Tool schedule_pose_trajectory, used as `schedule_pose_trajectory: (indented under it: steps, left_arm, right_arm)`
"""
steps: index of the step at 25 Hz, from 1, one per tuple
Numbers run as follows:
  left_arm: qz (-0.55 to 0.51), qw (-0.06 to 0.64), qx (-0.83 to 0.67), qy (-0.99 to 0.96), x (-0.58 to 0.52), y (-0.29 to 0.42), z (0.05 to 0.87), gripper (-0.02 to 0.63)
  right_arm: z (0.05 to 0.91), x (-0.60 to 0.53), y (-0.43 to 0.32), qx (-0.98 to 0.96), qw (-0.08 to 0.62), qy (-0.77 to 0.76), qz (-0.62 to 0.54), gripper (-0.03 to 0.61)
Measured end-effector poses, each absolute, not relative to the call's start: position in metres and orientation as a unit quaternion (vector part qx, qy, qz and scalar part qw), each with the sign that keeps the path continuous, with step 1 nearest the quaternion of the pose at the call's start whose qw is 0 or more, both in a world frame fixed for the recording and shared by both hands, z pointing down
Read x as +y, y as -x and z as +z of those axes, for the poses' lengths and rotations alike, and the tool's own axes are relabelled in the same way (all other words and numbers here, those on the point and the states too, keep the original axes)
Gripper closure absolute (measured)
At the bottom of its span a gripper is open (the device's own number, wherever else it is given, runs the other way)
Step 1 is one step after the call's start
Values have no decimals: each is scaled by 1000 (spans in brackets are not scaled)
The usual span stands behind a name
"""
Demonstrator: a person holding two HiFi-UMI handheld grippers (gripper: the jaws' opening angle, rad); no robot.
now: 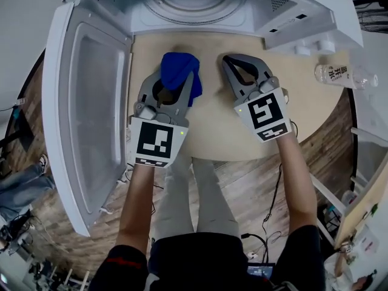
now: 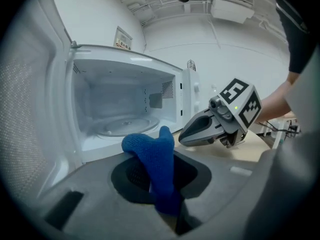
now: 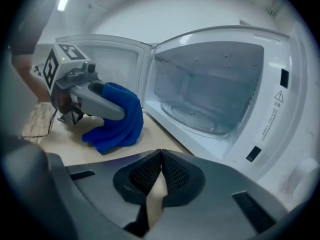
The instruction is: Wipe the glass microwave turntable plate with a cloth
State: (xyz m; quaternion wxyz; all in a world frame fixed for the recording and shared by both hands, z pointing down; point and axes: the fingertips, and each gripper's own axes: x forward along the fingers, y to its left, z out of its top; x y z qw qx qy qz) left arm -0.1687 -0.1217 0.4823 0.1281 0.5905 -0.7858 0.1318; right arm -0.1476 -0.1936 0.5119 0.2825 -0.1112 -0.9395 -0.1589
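L gripper (image 1: 176,80) clamped on blue cloth (image 1: 177,65); tips hidden under it. R gripper (image 1: 230,59) shut, empty. Glass plate (image 1: 194,2) inside microwave (image 1: 315,26), 12 o'clock in head view, far rim cut off.

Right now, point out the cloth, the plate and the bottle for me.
cloth (image 1: 177,71), head view, on its bunched upper fold.
plate (image 3: 192,114), right gripper view, on its centre hub.
bottle (image 1: 337,74), head view, on its labelled body.
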Motion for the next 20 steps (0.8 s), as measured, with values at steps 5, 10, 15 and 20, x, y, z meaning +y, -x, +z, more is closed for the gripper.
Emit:
schedule_pose_trajectory:
  steps: [5, 10, 15, 20]
  left_arm:
    - [141, 115, -789, -587, -128, 179, 483, 557]
    - [140, 106, -797, -578, -129, 188, 487, 557]
    - [139, 102, -799, -576, -127, 192, 489, 557]
    - [140, 100, -801, -574, -125, 194, 489, 557]
  right_arm:
    - [510, -208, 165, -933, 265, 91, -227, 567]
    - [503, -213, 179, -926, 256, 92, -262, 566]
    - [500, -214, 188, -913, 246, 82, -315, 554]
    - [501, -211, 195, -907, 247, 88, -329, 376]
